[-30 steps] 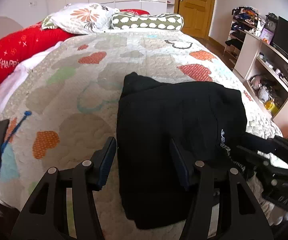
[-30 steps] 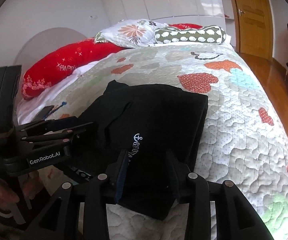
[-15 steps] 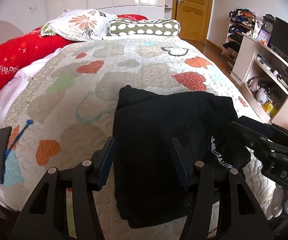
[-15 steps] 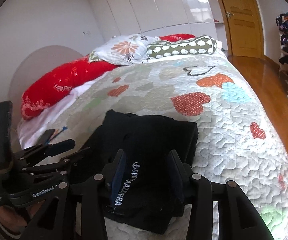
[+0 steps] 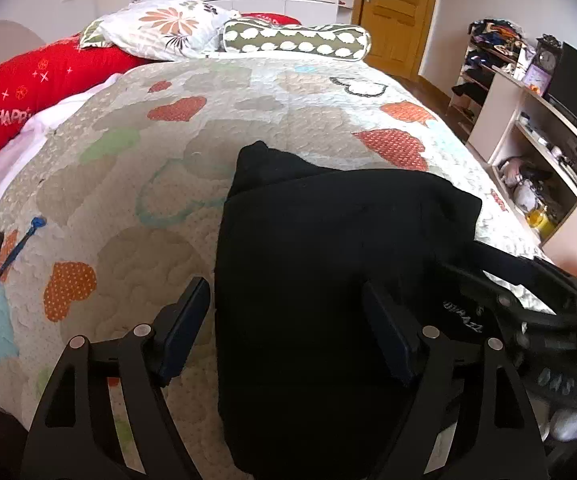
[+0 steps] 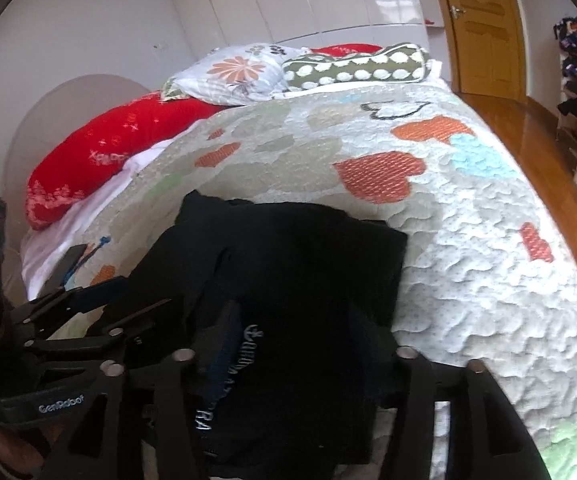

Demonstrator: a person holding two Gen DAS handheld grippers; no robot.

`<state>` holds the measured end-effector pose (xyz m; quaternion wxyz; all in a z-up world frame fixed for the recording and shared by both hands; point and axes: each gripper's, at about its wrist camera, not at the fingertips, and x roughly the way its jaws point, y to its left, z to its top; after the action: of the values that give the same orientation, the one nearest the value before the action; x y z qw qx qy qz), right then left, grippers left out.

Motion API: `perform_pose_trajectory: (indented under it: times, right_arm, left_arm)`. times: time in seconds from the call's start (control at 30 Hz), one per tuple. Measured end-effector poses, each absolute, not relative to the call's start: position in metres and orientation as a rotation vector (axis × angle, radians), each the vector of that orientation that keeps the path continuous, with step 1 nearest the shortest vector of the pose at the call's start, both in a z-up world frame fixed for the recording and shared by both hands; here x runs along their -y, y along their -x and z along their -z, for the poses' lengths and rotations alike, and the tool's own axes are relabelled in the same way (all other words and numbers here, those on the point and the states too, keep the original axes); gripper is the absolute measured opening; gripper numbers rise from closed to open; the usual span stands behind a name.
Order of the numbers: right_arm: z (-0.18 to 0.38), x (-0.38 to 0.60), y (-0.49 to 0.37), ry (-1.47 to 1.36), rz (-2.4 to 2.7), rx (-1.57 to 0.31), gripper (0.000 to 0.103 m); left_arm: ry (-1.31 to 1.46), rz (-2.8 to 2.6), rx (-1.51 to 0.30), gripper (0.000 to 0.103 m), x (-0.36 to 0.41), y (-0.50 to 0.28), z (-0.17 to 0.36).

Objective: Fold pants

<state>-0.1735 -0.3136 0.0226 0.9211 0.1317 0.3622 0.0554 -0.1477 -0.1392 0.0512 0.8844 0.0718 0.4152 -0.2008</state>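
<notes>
Both grippers are low over the near edge of the bed. My left gripper (image 5: 286,322) has its jaws spread wide and holds nothing; the left finger sits over the quilt (image 5: 136,184), the right one over the black pants (image 5: 320,264). My right gripper (image 6: 292,344) has its fingers on either side of a fold of the pants (image 6: 300,280), beside the white lettering, but dark cloth hides the pads and I cannot tell whether they pinch it. The pants lie folded into a rough rectangle on the quilt's near part. At the far end of the bed are a floral pillow (image 5: 164,26), a spotted bolster (image 5: 296,38) and a red pillow (image 5: 28,92).
</notes>
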Motion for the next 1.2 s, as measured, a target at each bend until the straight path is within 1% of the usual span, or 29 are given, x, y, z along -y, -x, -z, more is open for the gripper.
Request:
perform_pose_trajectory:
  times: [0.13, 0.6, 1.2]
  right_arm:
    - [-0.019, 0.313, 0.174, -0.276, -0.118, -0.728, 0.065]
    - [-0.041, 0.326, 0.197, -0.282, -0.052, -0.703, 0.064]
    - [-0.039, 0.328, 0.209, -0.343, -0.039, -0.717, 0.064]
  left_arm:
    - [-0.143, 0.414, -0.861, 0.082, 0.138, 0.146, -0.048]
    - [-0.142, 0.401, -0.833, 0.082, 0.125, 0.154, -0.065]
    - [-0.125, 0.374, -0.815, 0.082, 0.11, 0.161, -0.071]
